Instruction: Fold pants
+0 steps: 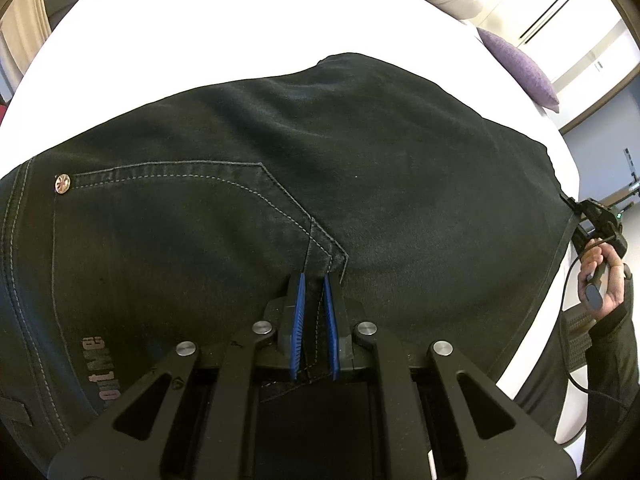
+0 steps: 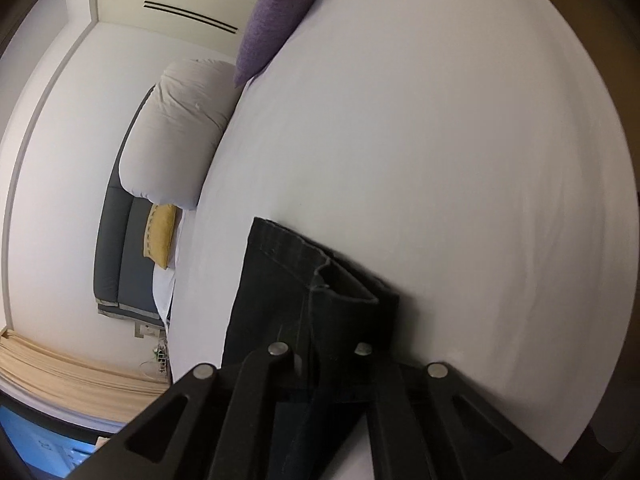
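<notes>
Dark denim pants (image 1: 360, 160) lie spread on a white bed sheet (image 1: 200, 20), with a stitched back pocket and a rivet at the left. My left gripper (image 1: 315, 280) points down at them, its blue pads (image 1: 301, 312) shut on a fold of fabric at the seam beside the pocket. At the far right of the left wrist view a hand (image 1: 604, 280) holds my right gripper (image 1: 596, 220) at the pants' edge. In the right wrist view, my right gripper (image 2: 320, 344) is shut on the hem end of a pant leg (image 2: 288, 280). The cloth hides its fingertips.
The white sheet (image 2: 440, 140) stretches wide beyond the hem. A purple cushion (image 2: 280, 12) lies at the bed's far end, also seen as a purple cushion (image 1: 520, 68) at the upper right. A white pillow (image 2: 176, 132), a yellow cushion (image 2: 160, 236) and a grey headboard (image 2: 116, 264) stand at the left.
</notes>
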### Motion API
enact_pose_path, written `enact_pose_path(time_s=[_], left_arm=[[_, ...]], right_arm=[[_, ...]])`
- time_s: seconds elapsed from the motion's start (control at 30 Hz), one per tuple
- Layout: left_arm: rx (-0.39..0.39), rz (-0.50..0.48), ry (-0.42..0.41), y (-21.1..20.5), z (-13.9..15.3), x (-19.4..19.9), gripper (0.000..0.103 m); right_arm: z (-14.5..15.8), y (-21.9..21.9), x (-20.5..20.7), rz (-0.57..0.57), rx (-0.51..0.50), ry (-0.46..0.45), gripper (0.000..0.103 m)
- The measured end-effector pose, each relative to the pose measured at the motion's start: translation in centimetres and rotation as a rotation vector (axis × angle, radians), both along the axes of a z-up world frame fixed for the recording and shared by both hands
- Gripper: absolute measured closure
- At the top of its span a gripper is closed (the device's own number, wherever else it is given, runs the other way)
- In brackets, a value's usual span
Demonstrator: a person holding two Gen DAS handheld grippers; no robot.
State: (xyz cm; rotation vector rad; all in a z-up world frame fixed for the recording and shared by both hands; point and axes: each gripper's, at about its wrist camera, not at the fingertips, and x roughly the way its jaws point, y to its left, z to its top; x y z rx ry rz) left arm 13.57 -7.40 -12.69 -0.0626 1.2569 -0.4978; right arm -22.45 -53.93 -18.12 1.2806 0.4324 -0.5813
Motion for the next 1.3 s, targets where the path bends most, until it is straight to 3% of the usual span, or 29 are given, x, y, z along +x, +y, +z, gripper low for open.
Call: enact_pose_path(time_s=[0.1, 0.27, 0.3, 0.33, 0.4, 0.47, 0.57, 0.67, 0.73, 0.8, 0.9, 1.0, 1.2, 1.3], left_arm=[[-0.012, 0.005, 0.003, 0.1, -0.1, 0.0, 0.093], [-0.022, 0.007, 0.008, 0.4, -0.2, 0.2, 0.093], [-0.022, 0.007, 0.008, 0.5, -0.2, 0.2, 0.093], [-0.02, 0.007, 0.008, 0.5, -0.2, 0.3, 0.093], [-0.018, 0.008, 0.006, 0.5, -0.2, 0.3, 0.093], [-0.015, 0.01, 0.003, 0.4, -0.2, 0.2, 0.093], [-0.005, 0.01, -0.005, 0.3, -0.2, 0.0, 0.093], [-0.001, 0.016, -0.01, 0.0, -0.1, -0.3, 0.093], [-0.003, 0.02, -0.01, 0.0, -0.1, -0.5, 0.093], [-0.005, 0.022, -0.009, 0.0, -0.1, -0.7, 0.093], [-0.013, 0.027, -0.008, 0.3, -0.2, -0.8, 0.093], [-0.032, 0.033, -0.014, 0.8, -0.2, -0.9, 0.093], [-0.061, 0.074, -0.046, 1.8, 0.0, -1.7, 0.093], [-0.047, 0.084, -0.063, 2.2, 0.3, -2.2, 0.093]], right_arm=[[0.1, 0.0, -0.3, 0.006, -0.003, 0.013, 0.099], [1.6, -0.6, 0.0, 0.015, -0.04, 0.068, 0.087], [2.3, -0.8, -0.4, -0.007, -0.067, 0.093, 0.075], [3.4, -1.1, -1.4, -0.069, -0.115, 0.157, 0.053], [4.9, -1.3, -3.0, -0.179, -0.175, 0.234, 0.027], [6.8, -1.6, -3.3, -0.19, -0.238, 0.217, 0.027], [9.5, -0.9, 1.9, 0.083, -0.396, 0.261, 0.034], [10.7, 1.9, 8.5, 0.363, -0.568, 0.387, 0.045], [9.7, 2.9, 12.5, 0.5, -0.577, 0.46, 0.071], [7.8, 2.5, 14.9, 0.541, -0.521, 0.517, 0.085], [4.3, 1.0, 16.9, 0.543, -0.429, 0.6, 0.086], [1.7, -0.2, 18.0, 0.52, -0.41, 0.627, 0.103], [0.9, -1.7, 20.4, 0.53, -0.408, 0.601, 0.103], [1.2, -1.6, 21.6, 0.552, -0.464, 0.596, 0.103]])
